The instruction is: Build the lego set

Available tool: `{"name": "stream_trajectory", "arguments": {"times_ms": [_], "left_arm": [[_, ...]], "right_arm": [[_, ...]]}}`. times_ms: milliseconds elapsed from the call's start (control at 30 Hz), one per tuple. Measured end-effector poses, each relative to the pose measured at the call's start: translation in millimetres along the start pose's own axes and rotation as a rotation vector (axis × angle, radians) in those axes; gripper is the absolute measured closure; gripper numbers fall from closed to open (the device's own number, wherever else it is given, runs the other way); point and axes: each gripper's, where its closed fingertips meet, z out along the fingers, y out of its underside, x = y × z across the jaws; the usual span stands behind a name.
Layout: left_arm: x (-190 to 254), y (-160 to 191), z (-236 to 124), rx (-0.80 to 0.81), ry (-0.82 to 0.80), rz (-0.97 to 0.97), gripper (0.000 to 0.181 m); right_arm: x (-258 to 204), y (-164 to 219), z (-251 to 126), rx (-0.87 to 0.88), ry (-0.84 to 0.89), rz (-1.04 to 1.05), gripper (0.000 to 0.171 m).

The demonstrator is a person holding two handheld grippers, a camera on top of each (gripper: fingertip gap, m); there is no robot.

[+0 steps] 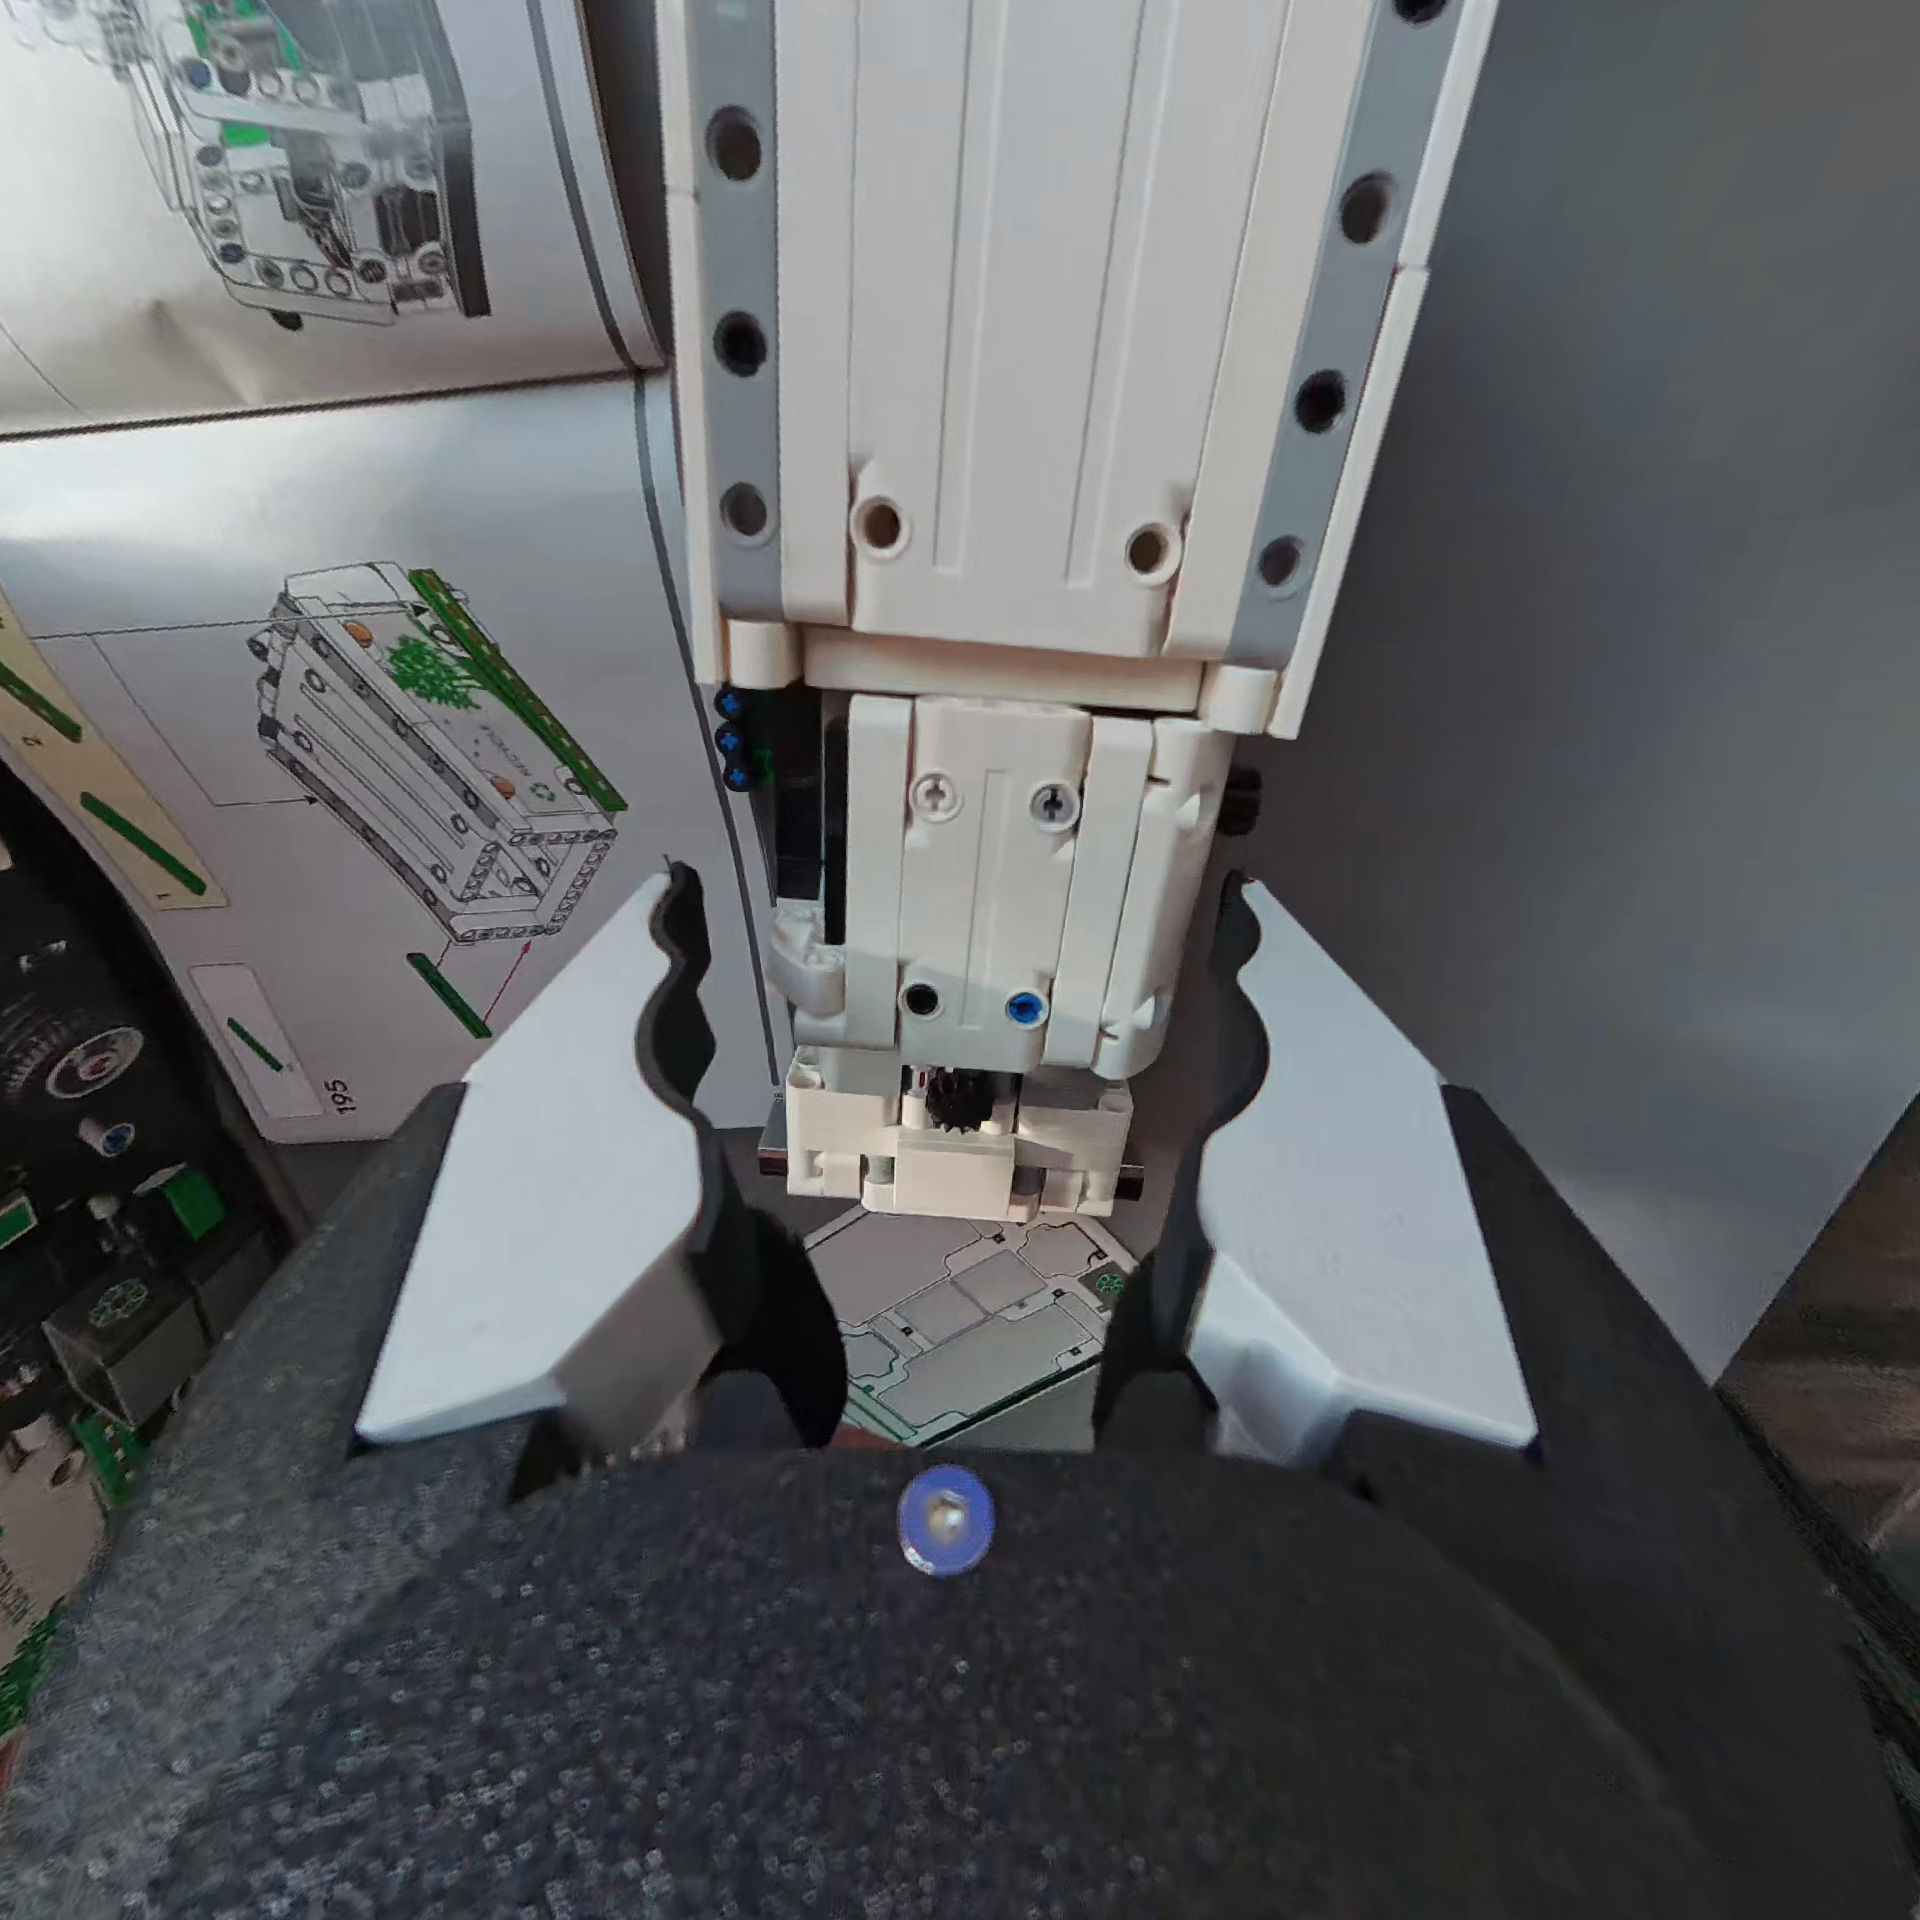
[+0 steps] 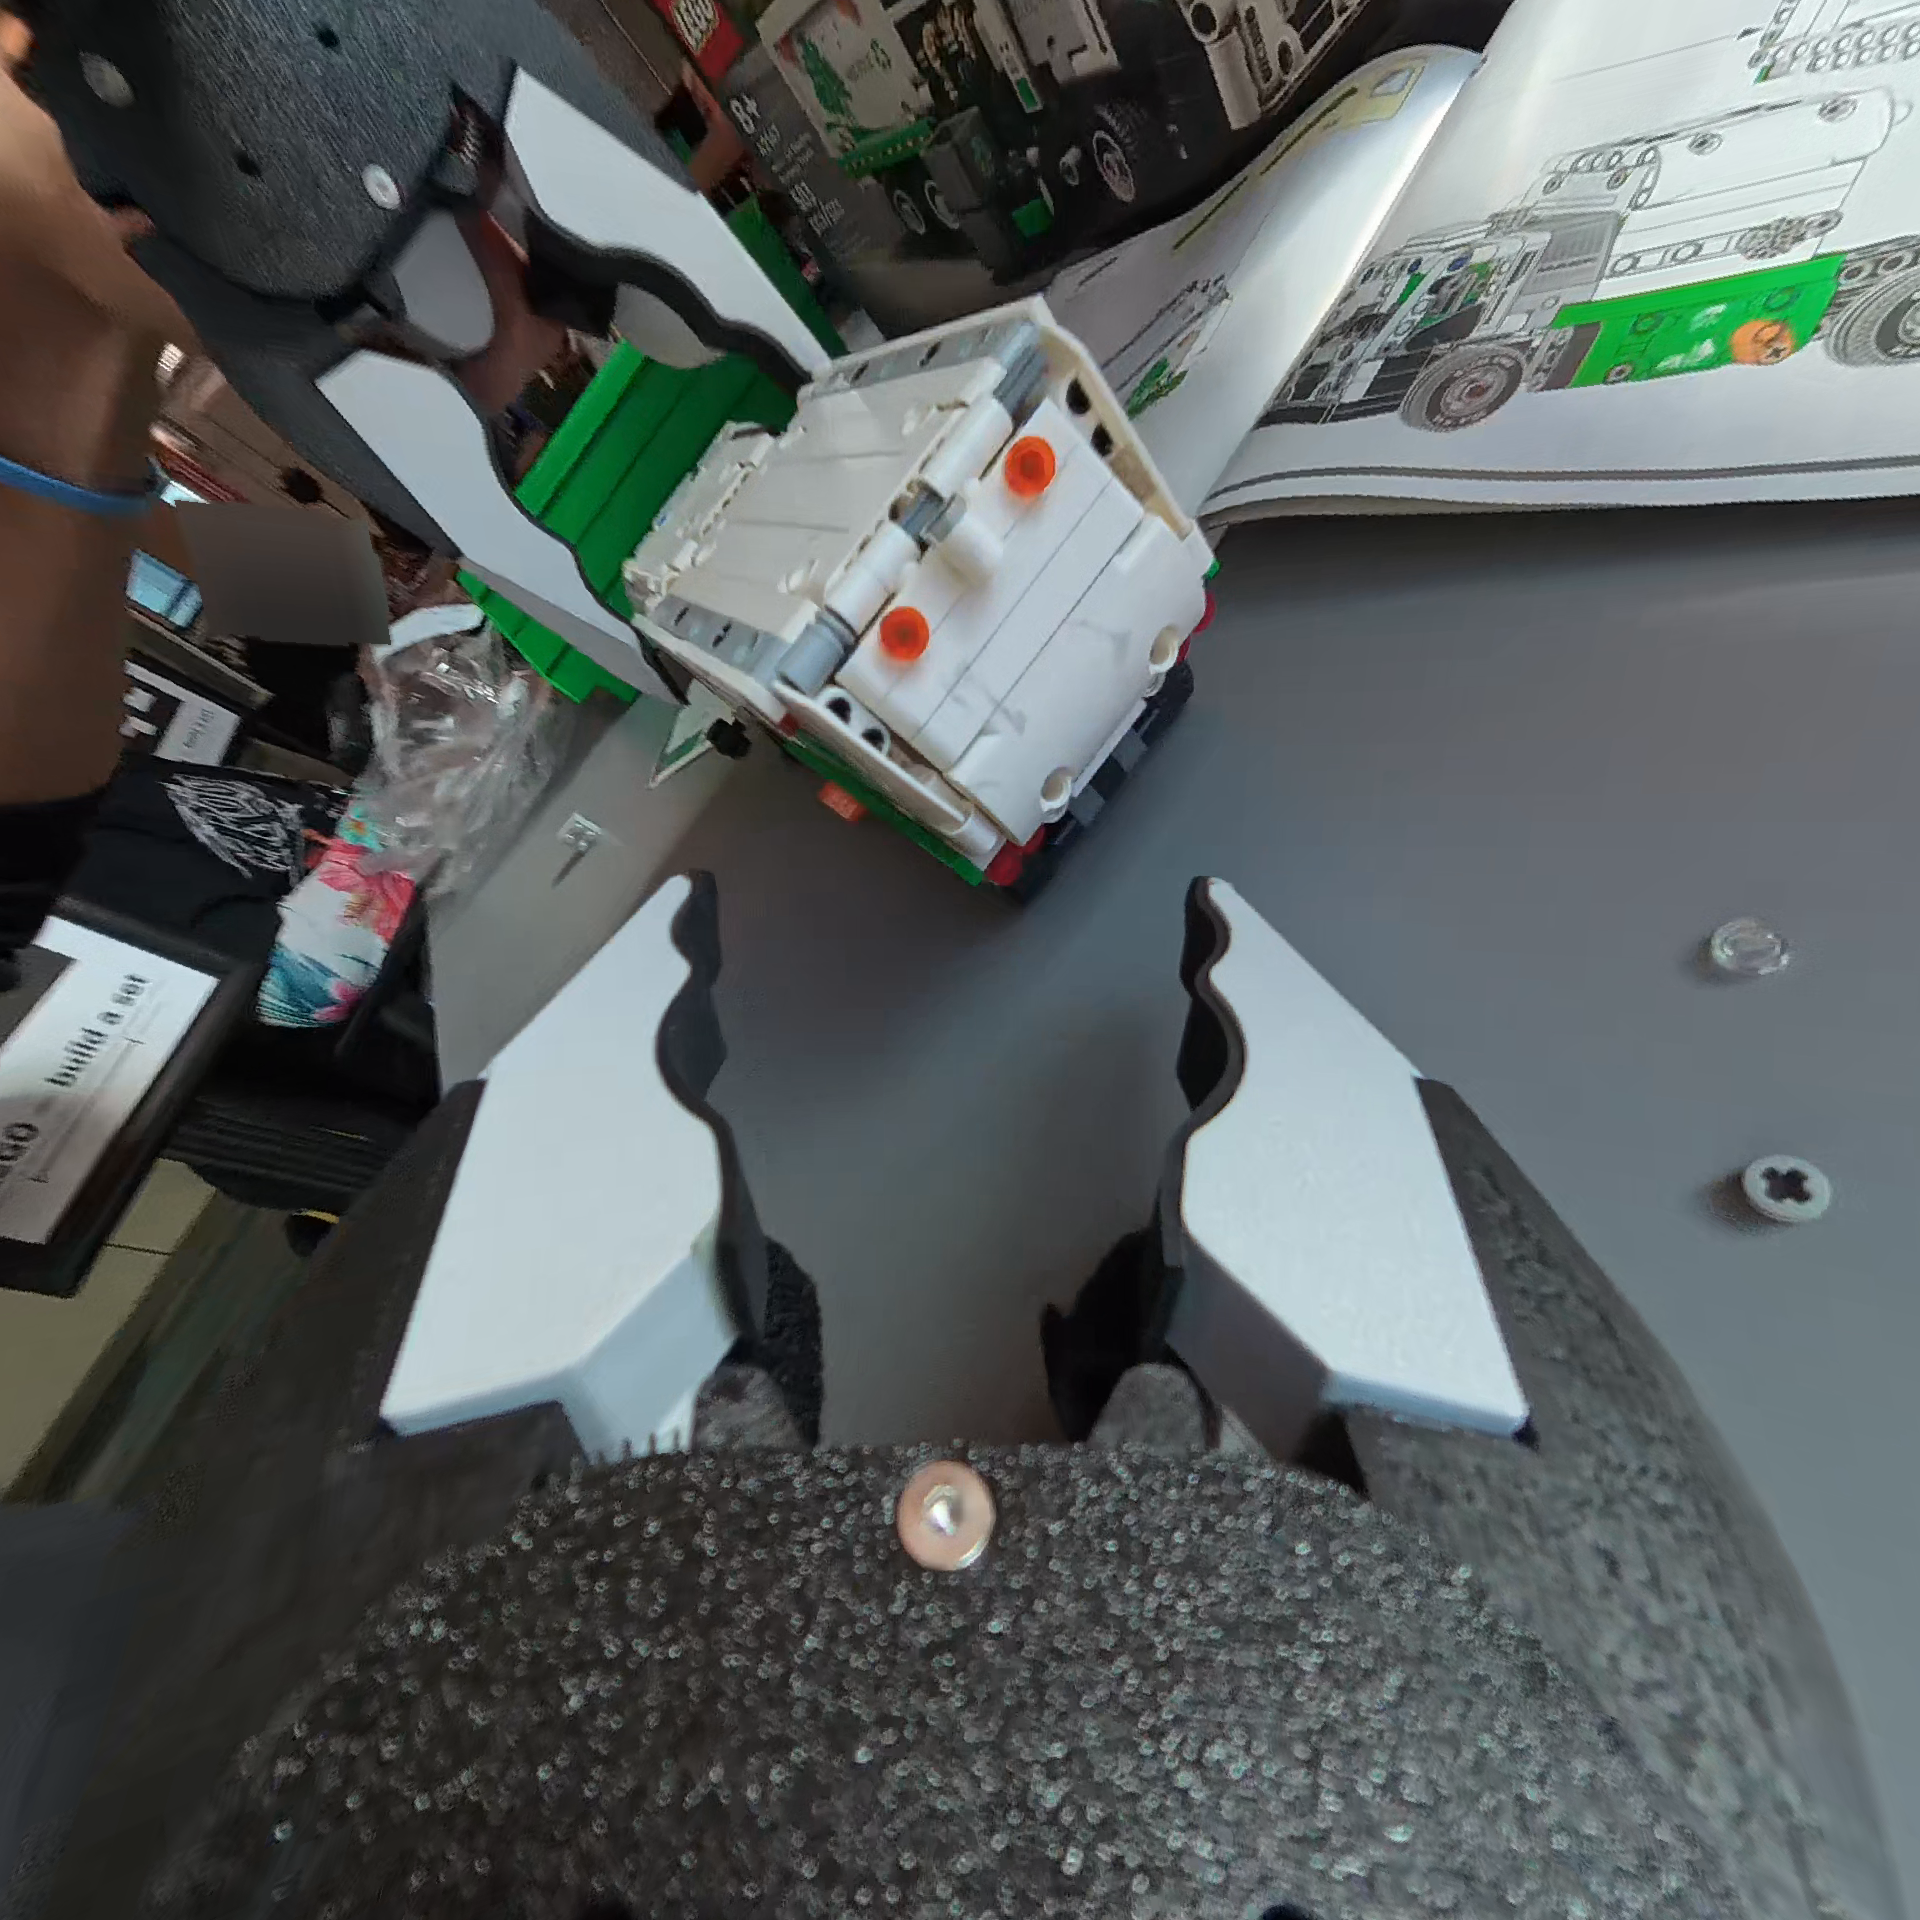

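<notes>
The white lego truck model (image 1: 1039,312) fills the left wrist view, long body ahead and narrower end nearest me. My left gripper (image 1: 956,883) is open and straddles that narrow end; a gap shows beside the left finger, while the right finger sits very close to the model. In the right wrist view the truck (image 2: 987,644) stands on the grey table (image 2: 1351,831), showing two orange studs and a green lower edge, with the left gripper (image 2: 738,525) around its far end. My right gripper (image 2: 951,894) is open and empty, low over the table short of the truck.
The open instruction booklet (image 1: 312,727) lies left of the truck, also seen far right (image 2: 1558,312). A clear round stud (image 2: 1745,948) and a grey round piece (image 2: 1785,1187) lie at the right. A green container (image 2: 623,447), the set's box (image 2: 935,125), a plastic bag (image 2: 457,707) and a person's arm (image 2: 62,416) are beyond. My right gripper's tips are some 7 centimetres from the clear round stud (image 2: 1745,948).
</notes>
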Motion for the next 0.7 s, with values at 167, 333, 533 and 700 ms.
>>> {"name": "stream_trajectory", "arguments": {"times_ms": [167, 333, 533, 700], "left_arm": [[1.7, 4.5, 8.4, 0.005, 0.045, 0.03, 0.094], [5.6, 1.1, 12.0, 0.03, 0.084, 0.05, 0.096], [6.0, 0.2, 12.2, 0.071, 0.102, 0.06, 0.097], [7.0, -1.5, 11.8, 0.1, 0.088, 0.049, 0.097]], "right_arm": [[-2.8, -20.2, 8.6, 0.018, -0.196, 0.308, 0.059], [-4.1, -28.5, 32.9, -0.075, -0.303, 0.492, 0.067], [2.7, -29.7, 43.5, -0.162, -0.336, 0.573, 0.076], [3.4, -29.9, 43.8, -0.243, -0.346, 0.599, 0.078]]}}
